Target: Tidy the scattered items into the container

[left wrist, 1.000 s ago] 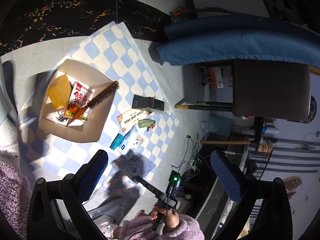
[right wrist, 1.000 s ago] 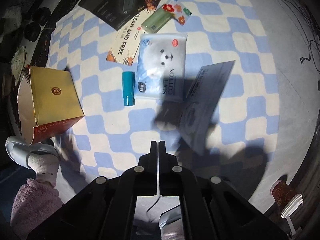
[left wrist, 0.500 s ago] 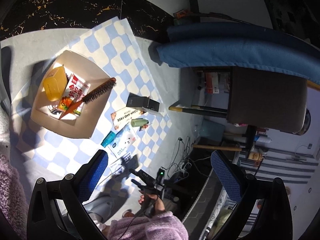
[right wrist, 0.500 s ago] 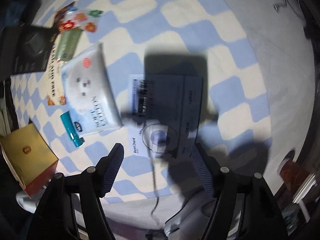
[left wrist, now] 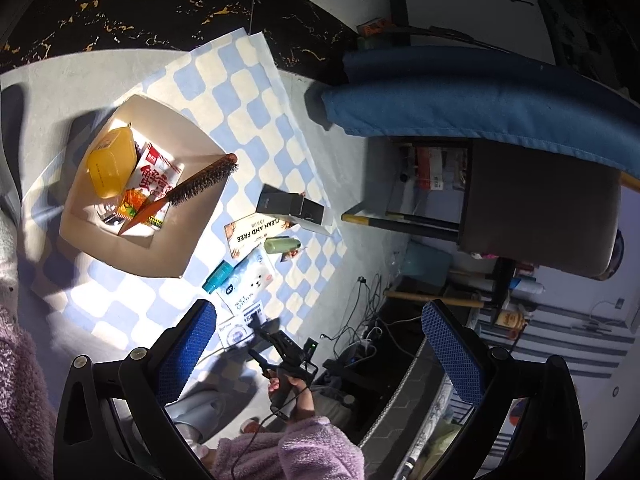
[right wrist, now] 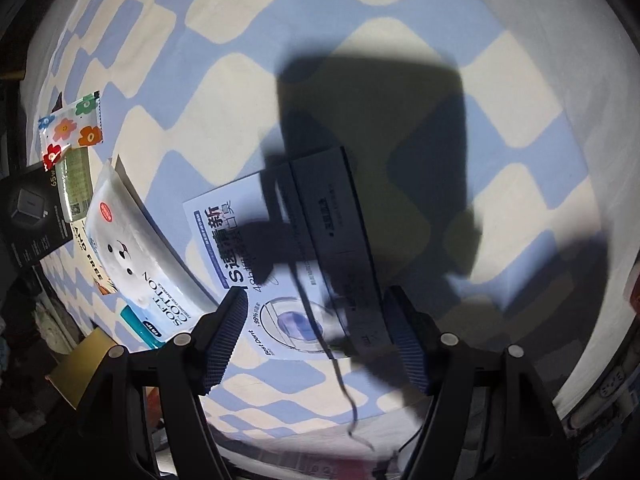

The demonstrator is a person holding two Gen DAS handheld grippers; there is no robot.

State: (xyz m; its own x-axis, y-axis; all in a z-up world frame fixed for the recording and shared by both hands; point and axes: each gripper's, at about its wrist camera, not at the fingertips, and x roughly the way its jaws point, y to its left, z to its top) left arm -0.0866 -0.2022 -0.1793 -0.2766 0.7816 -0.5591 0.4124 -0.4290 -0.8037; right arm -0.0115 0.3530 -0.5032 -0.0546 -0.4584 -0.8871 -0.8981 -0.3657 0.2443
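Right wrist view: the right gripper had dropped toward the flat white box lying beside the tissue pack, its jaws spread wide astride it (nothing gripped yet), so pickup looked imminent.

hard sunlight on the checkered mat, deep gripper shadow (fisheye-warped, dark edges)

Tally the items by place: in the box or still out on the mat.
In the box: 3 seen (yellow case, snack pack, brush)
On the mat: 7 (black box, card, green tube, floral sachet, tissue pack, teal tube, white-blue box)
Total: 10
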